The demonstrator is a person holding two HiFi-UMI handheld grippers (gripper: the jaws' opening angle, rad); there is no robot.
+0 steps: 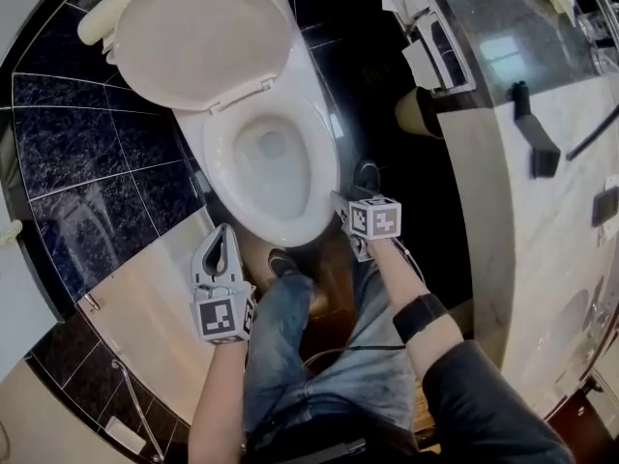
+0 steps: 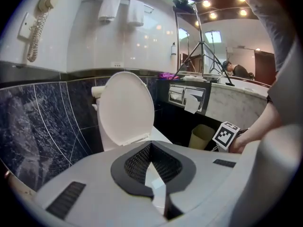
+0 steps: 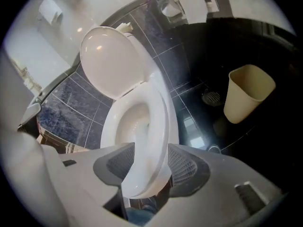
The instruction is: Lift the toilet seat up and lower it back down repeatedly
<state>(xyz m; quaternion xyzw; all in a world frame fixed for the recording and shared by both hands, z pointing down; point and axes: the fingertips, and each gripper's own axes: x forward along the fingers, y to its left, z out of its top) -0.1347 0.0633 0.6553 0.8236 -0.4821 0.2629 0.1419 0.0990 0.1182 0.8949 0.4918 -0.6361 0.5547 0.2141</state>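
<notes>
Toilet seat (image 3: 158,117) between right gripper (image 3: 149,162) jaws; head view hides that

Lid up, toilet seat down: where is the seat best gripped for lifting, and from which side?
Likely the front rim of the toilet seat, approached from the front with one jaw above and one below. Its hinge sits at the back by the raised lid, so the front edge swings freest.

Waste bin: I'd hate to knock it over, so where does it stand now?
In the right gripper view the beige waste bin stands on the dark floor, right of the toilet, beside a floor drain.
</notes>
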